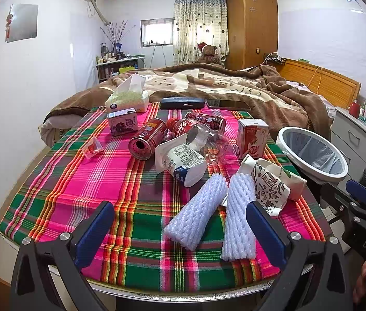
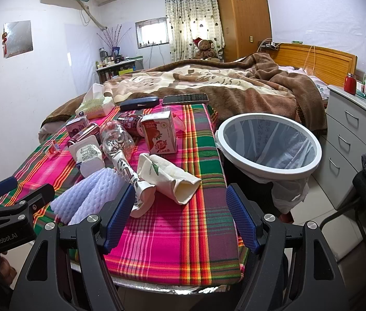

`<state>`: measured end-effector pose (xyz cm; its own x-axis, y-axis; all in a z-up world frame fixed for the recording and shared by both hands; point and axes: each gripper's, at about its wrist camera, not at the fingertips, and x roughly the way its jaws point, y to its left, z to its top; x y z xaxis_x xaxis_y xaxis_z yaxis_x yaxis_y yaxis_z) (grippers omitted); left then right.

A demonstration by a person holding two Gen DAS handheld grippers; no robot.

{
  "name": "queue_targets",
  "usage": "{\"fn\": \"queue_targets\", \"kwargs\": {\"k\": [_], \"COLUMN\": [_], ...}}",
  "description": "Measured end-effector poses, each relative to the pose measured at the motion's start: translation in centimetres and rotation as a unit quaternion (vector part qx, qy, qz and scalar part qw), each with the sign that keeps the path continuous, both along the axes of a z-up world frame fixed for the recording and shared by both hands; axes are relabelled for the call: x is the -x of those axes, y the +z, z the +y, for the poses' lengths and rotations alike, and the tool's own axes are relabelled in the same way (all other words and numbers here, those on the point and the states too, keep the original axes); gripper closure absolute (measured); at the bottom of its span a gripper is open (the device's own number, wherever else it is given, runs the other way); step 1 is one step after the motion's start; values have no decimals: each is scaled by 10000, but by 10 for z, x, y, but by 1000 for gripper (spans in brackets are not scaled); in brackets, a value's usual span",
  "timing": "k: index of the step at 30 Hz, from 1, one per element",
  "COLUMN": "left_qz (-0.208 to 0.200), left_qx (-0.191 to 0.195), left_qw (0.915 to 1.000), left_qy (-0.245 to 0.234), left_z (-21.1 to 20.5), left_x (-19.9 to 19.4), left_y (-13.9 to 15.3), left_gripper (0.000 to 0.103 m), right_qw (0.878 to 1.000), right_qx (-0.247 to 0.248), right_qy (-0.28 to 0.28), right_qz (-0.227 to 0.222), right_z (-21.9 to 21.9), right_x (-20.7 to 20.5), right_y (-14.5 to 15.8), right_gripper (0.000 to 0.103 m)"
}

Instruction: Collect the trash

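Trash lies on a plaid-covered table (image 1: 79, 181): two white foam nets (image 1: 198, 212), a crumpled patterned paper bag (image 1: 268, 186), a white pouch (image 1: 183, 160), a clear plastic bottle (image 1: 208, 140), a red can (image 1: 148, 138), a red carton (image 1: 252, 137) and a small purple box (image 1: 122, 122). A white-rimmed bin with a liner (image 2: 268, 145) stands off the table's right edge. My left gripper (image 1: 180, 230) is open above the near edge, the foam nets between its fingers' line. My right gripper (image 2: 180, 215) is open over the table's right part, near a cream paper bag (image 2: 172, 176).
A tissue pack (image 1: 128, 98), a dark glasses case (image 1: 183, 102) and a phone (image 1: 228, 103) lie at the table's far edge against a bed with a brown blanket (image 1: 234, 85). A grey drawer cabinet (image 2: 351, 142) stands right of the bin.
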<state>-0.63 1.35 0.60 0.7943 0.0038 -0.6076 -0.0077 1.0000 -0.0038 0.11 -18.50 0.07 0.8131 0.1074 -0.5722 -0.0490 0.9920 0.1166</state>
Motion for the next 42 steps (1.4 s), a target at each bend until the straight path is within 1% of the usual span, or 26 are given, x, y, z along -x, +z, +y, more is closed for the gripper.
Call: {"fn": "queue_targets", "kwargs": {"k": [37, 42], "left_qz": [-11, 215], "left_qx": [-16, 187], "left_qw": [10000, 9995], "left_qy": [-8, -145], "left_z": [2, 13], "left_x": [-1, -11], "left_y": [0, -10], "left_gripper": [0, 0], "right_qw": [10000, 9999], "right_qx": [-6, -22], "right_qy": [33, 78], "right_qz": [33, -81], "right_z": [-1, -8], "right_x": [-3, -10], "right_y": [0, 1], "right_gripper": [29, 29]}}
